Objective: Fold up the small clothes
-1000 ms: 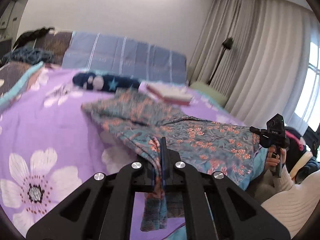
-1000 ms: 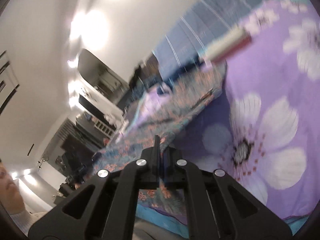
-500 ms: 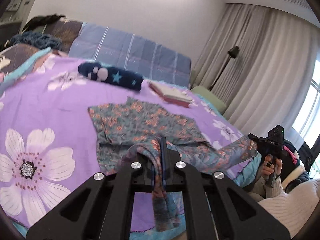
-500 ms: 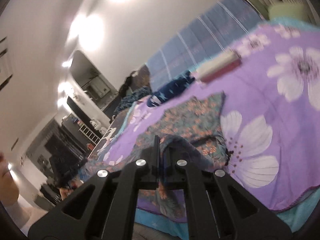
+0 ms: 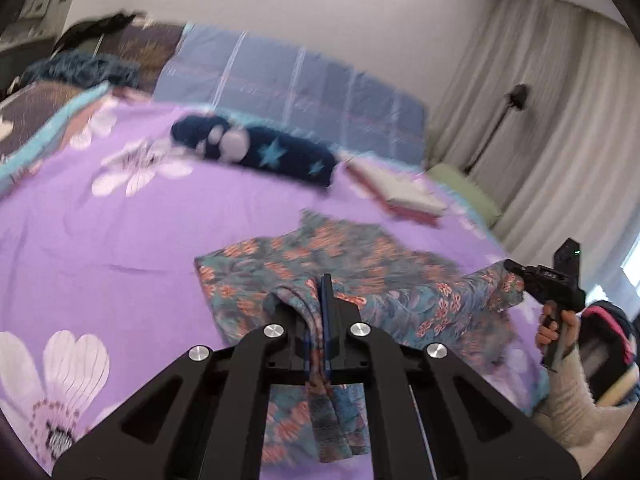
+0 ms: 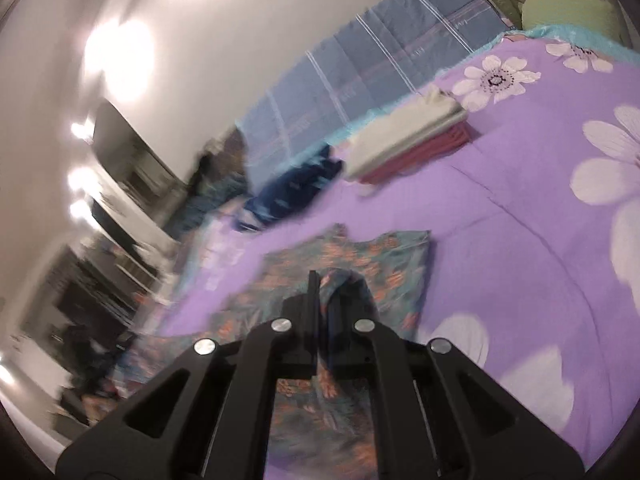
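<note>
**Near hem pinched at both ends, garment lying ahead**

The left gripper (image 5: pixel 320 316) and right gripper (image 6: pixel 324 308) each clamp the floral garment (image 5: pixel 360 272), which spreads toward twelve o'clock over the purple bedspread (image 5: pixel 120 232). Its long axis runs between the grippers, neither being nearer.

Purple flowered bedspread (image 5: pixel 120 216) — navy star-print bundle (image 5: pixel 256 152), floor lamp (image 5: pixel 516 100) (by curtains (image 5: pixel 560 120)).

Motion blur smears the dark furniture (image 6: pixel 120 216) beyond the bed, leaving it unidentifiable.
</note>
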{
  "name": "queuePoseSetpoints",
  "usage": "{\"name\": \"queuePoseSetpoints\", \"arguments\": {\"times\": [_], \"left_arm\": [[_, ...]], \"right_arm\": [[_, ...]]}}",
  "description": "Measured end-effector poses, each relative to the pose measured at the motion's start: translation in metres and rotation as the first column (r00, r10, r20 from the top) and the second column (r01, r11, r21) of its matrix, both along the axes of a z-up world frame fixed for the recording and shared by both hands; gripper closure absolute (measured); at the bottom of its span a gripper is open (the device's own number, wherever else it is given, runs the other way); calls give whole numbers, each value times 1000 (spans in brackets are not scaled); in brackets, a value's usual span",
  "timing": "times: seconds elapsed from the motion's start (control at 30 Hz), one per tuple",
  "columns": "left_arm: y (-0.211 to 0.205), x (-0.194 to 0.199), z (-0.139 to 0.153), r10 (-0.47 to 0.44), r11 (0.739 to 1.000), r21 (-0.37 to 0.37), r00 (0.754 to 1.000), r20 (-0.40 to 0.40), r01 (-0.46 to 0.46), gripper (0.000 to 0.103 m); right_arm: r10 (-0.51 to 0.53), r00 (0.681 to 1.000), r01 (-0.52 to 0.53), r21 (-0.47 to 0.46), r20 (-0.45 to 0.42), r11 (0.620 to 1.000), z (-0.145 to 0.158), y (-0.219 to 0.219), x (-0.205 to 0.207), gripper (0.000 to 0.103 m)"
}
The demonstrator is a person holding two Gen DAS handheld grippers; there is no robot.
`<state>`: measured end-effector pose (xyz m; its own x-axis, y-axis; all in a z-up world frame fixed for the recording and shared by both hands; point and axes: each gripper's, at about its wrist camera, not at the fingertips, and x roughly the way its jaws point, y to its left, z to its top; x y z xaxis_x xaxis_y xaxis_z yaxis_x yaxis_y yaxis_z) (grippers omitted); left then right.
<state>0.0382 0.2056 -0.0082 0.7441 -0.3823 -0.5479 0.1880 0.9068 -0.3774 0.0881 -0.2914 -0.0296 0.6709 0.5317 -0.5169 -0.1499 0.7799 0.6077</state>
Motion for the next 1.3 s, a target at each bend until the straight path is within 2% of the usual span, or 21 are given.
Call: {"name": "queuePoseSetpoints", "arguments": {"times": [0.07,0.13,0.2,0.3,0.4,0.47,0.57,0.7,0.77,0.8,0.87,0.97,1.03,1.17,1.23,1.3], "left_arm": [[1,30,-31,20,1000,6,996,-82,-19,99],[2,46,-56,37,999,10,988,-149,-36,99],[5,55,-74,42,999,-1,981,-190,-43,99],[11,57,-82,30,999,-37,979,-204,-39,99],[14,52,-77,22,998,-50,981,-194,-32,99],[14,44,-73,18,998,-52,982,-190,-28,93],[11,32,-71,4,998,-56,982,-189,-14,84],[6,10,-73,5,1000,-19,977,-213,-10,83],[5,3,-74,13,1000,2,975,-223,-12,83],[3,-1,-73,13,1000,19,975,-224,-9,84],[1,-6,-70,17,999,40,975,-220,-8,94],[1,-8,-58,4,1000,20,981,-195,0,96],[1,0,-43,-12,1000,-7,988,-156,11,96],[-2,38,-8,-1,1000,6,997,-73,1,96],[3,70,2,50,999,7,997,-51,-49,96],[13,106,-5,121,993,25,990,-75,-119,95]], "right_arm": [[7,996,-8,-10,-91,1000,-29,7,25,99],[-3,991,-1,-31,-134,1000,-48,10,35,99],[-1,987,-2,-20,-160,1000,-60,8,41,99],[14,986,-15,-2,-166,1000,-62,4,41,98],[38,986,-41,-18,-163,999,-57,2,37,88],[63,987,-69,-32,-151,997,-50,2,29,77],[99,986,-111,-85,-131,990,-43,5,14,73],[106,985,-122,-111,-138,986,-43,2,-2,73],[100,985,-118,-125,-139,985,-43,2,-5,90],[99,985,-116,-127,-139,985,-43,1,-6,93],[98,986,-115,-120,-138,986,-43,1,-6,96],[104,987,-115,-84,-126,990,-36,1,-5,97],[109,988,-114,-33,-111,993,-26,-1,2,97],[57,996,-53,57,-63,997,7,-9,40,97],[11,998,-9,29,-57,1000,15,-8,65,97],[-35,995,34,-5,-96,999,11,-6,98,93]]}}
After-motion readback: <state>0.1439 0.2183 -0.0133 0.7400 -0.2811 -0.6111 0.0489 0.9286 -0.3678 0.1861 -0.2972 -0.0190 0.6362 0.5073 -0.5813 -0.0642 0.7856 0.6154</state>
